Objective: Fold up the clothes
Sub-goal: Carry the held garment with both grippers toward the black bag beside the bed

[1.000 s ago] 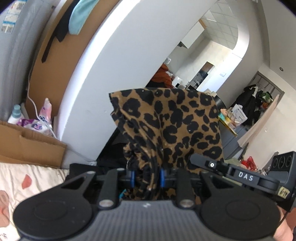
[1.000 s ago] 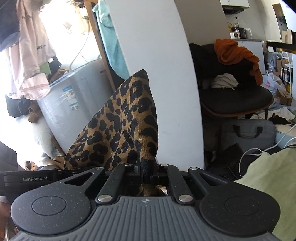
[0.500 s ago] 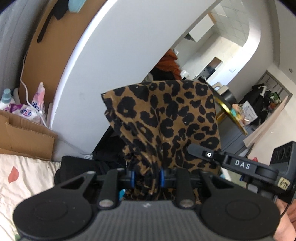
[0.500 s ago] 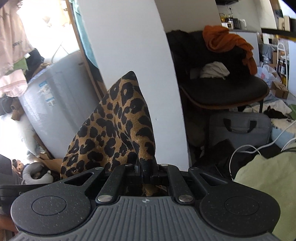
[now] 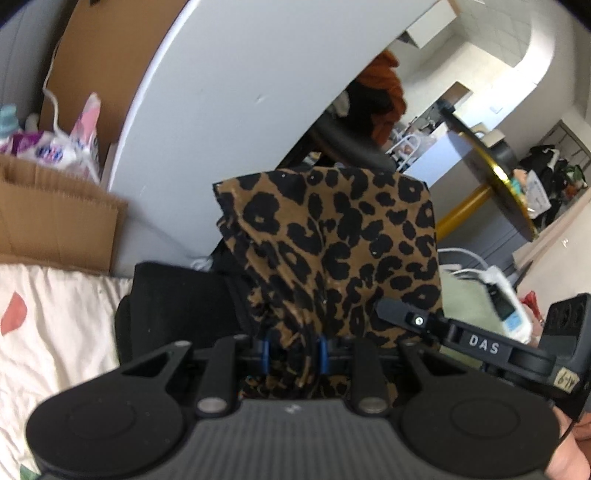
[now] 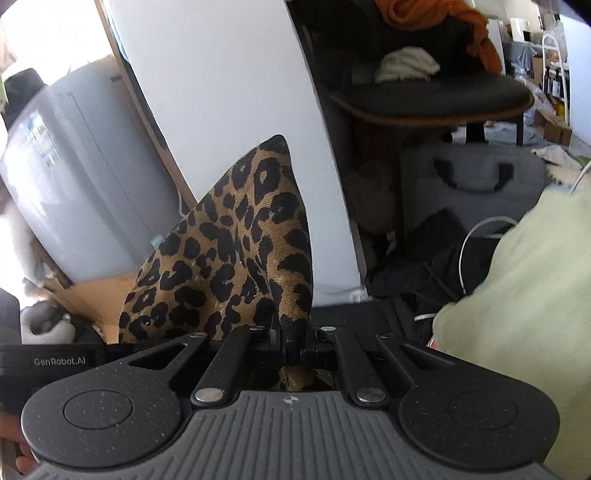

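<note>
Leopard-print garment (image 5: 332,236) pinched in both claws

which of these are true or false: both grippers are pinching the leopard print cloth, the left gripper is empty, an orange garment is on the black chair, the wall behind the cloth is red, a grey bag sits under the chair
1. Both grippers pinch the leopard print cloth. True: the left gripper and the right gripper are each shut on it.
2. The left gripper is empty. False: bunched cloth sits between its fingers.
3. An orange garment is on the black chair. True.
4. The wall behind the cloth is red. False: it is white.
5. A grey bag sits under the chair. True.
</note>
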A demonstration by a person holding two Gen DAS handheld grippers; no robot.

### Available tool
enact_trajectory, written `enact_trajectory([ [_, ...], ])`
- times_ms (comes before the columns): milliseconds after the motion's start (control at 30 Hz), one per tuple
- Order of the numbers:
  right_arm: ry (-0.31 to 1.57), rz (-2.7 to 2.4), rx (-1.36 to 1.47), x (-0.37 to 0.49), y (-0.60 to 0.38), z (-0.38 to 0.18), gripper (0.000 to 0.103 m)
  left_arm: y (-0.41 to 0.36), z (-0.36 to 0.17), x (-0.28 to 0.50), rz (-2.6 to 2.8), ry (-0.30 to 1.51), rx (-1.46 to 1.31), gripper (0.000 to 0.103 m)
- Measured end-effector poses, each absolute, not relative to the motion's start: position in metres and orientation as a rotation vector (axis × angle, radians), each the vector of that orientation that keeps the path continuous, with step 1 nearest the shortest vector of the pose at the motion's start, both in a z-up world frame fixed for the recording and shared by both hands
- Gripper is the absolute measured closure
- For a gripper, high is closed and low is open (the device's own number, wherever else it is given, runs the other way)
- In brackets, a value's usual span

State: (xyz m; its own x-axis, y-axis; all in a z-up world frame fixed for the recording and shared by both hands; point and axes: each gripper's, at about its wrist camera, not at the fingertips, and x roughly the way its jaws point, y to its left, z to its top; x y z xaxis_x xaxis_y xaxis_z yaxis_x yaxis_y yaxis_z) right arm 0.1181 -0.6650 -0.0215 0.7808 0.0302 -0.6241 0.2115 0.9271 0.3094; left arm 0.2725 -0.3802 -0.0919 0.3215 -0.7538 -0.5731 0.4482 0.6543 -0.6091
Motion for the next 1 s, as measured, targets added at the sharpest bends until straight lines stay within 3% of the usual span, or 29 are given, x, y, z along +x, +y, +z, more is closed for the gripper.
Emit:
enact_trajectory([
  [533, 0.791, -0.107, 0.359, 0.169, -0.67, -0.153, 0.098, -0.383, -0.213, 0.315, -0.788, 1.073, -0.418, 0.078],
  [1000, 0.871, -0.113, 0.33, 0.228, -0.674, -0.222, 0.098, -0.389, -0.282, 0.36, -0.753, 1.121, -0.438, 0.078],
])
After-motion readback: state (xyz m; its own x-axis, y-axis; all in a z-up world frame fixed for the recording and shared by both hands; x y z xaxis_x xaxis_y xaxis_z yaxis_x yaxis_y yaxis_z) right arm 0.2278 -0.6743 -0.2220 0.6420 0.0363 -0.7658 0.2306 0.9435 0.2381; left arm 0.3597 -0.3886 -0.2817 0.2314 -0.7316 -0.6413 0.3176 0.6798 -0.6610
